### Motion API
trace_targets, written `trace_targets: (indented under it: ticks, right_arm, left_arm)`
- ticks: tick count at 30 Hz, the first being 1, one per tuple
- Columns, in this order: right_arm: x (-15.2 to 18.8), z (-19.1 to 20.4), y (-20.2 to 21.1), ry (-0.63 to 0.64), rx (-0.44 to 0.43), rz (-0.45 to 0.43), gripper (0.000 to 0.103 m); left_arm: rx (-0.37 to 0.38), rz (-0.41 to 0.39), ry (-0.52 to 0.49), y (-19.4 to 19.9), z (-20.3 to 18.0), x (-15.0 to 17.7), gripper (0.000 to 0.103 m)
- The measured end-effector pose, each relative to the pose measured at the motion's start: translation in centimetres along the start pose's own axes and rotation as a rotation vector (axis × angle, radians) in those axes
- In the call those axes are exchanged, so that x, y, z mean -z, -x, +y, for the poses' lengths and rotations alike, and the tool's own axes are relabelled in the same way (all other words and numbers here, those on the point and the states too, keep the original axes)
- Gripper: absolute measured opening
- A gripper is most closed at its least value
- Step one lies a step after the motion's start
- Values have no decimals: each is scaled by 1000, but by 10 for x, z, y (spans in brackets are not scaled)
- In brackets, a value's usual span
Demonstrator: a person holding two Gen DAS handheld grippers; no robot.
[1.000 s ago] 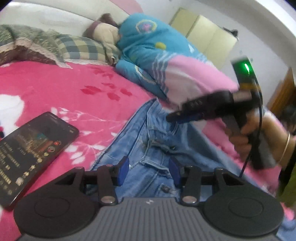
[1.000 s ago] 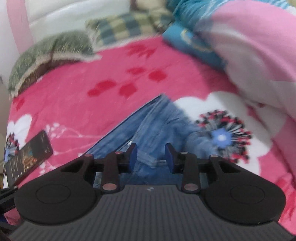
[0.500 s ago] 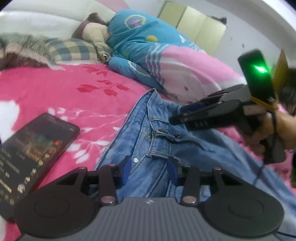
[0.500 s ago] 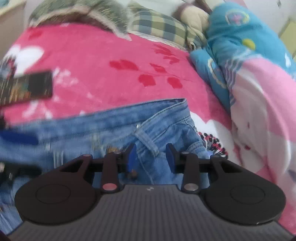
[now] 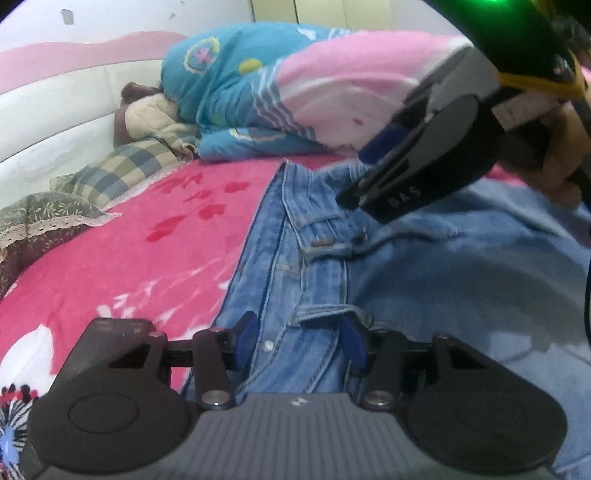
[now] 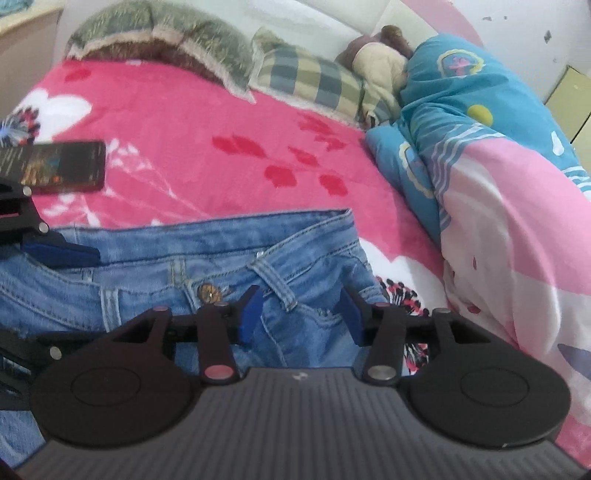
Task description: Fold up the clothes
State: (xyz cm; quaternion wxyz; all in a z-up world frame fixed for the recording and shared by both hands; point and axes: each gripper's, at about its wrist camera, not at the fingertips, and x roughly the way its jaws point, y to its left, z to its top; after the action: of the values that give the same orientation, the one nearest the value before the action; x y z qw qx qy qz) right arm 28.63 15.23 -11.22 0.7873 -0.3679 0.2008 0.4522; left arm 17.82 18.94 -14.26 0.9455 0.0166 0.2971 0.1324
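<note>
Light-blue jeans (image 5: 369, 266) lie on the pink floral bed cover (image 5: 155, 236), waistband toward the pillows. My left gripper (image 5: 299, 343) is open, its blue pads straddling the waistband near a belt loop. My right gripper (image 5: 364, 173) hovers just above the far part of the waistband, a hand behind it. In the right wrist view the right gripper (image 6: 301, 314) is open over the jeans (image 6: 155, 273), with a belt loop (image 6: 275, 280) between its pads and the brass button (image 6: 208, 291) just left. The left gripper's blue fingertips (image 6: 62, 254) show at the left edge on the waistband.
A dark phone (image 6: 55, 168) lies on the cover left of the jeans. A blue and pink quilt (image 6: 498, 177) is piled on the right. A checked pillow (image 6: 314, 85) and a green-brown pillow (image 6: 159, 33) sit by the white headboard (image 5: 55, 122).
Both grippers have come down close over the jeans' waistband. The left view swung right, so the phone left it. The right gripper now looms much nearer in that view.
</note>
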Motion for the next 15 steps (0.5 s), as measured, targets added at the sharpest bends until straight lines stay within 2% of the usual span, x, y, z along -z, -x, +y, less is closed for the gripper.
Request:
trace_targets:
  ticks: [4, 6, 9, 15]
  right_arm:
    - [-2, 2, -23, 22, -1, 11, 45]
    - [-2, 5, -34, 44, -23, 34, 45]
    - [-6, 11, -49, 98, -6, 43, 43]
    - [-11, 22, -61, 216, 21, 102, 42]
  left_arm:
    - [7, -31, 69, -1, 9, -1, 52]
    - [-22, -25, 87, -3, 11, -3, 52]
    - [-39, 0, 84, -7, 10, -3, 52]
    - [-59, -7, 63, -7, 6, -3, 53]
